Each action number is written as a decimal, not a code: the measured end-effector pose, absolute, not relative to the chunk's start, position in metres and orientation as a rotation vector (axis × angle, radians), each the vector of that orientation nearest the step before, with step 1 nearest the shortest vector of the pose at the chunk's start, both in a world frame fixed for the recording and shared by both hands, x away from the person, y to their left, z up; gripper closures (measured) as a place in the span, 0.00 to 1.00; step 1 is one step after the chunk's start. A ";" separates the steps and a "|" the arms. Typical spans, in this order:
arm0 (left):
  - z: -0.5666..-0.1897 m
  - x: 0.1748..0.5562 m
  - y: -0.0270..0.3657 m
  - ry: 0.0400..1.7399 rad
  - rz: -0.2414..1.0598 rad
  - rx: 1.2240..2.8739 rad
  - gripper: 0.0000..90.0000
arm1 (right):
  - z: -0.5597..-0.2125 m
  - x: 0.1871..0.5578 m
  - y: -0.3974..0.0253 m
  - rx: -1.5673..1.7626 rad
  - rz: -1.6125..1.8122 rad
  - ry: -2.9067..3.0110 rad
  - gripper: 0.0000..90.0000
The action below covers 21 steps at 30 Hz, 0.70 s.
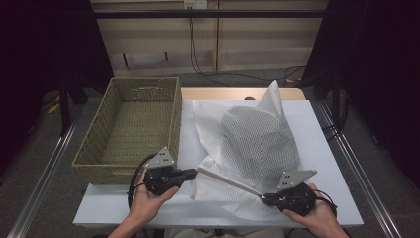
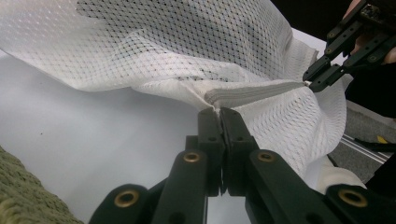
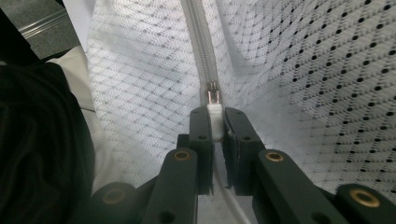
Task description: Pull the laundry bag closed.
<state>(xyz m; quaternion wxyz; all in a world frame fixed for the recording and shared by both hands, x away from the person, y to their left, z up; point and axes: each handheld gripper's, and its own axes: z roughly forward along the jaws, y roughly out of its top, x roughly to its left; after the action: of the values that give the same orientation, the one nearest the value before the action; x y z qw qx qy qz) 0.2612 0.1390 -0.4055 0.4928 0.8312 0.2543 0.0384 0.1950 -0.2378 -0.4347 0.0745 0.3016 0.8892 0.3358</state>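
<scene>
White mesh laundry bag (image 1: 257,148) lying on the white surface (image 1: 327,163), just right of a woven basket (image 1: 131,126). Zipper edge (image 1: 230,181) pulled taut between both tongs. Left tongs (image 1: 194,173) clamped on one end of the zipper edge; right tongs (image 1: 265,198) closed narrowly on the zipper pull (image 3: 214,112).

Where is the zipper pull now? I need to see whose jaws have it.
In the right gripper view, the zipper pull sits clamped in the right gripper, at the mesh bag's near right edge.
</scene>
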 end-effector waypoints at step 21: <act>-0.405 0.261 0.139 0.618 0.093 2.020 0.98 | -0.431 0.192 -0.246 0.918 0.967 2.646 0.91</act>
<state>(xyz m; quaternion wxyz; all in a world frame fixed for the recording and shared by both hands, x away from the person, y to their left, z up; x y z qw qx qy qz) 0.2606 0.1389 -0.4055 0.4911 0.8322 0.2547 0.0382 0.1922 -0.2456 -0.4312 0.0890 0.3087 0.8894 0.3251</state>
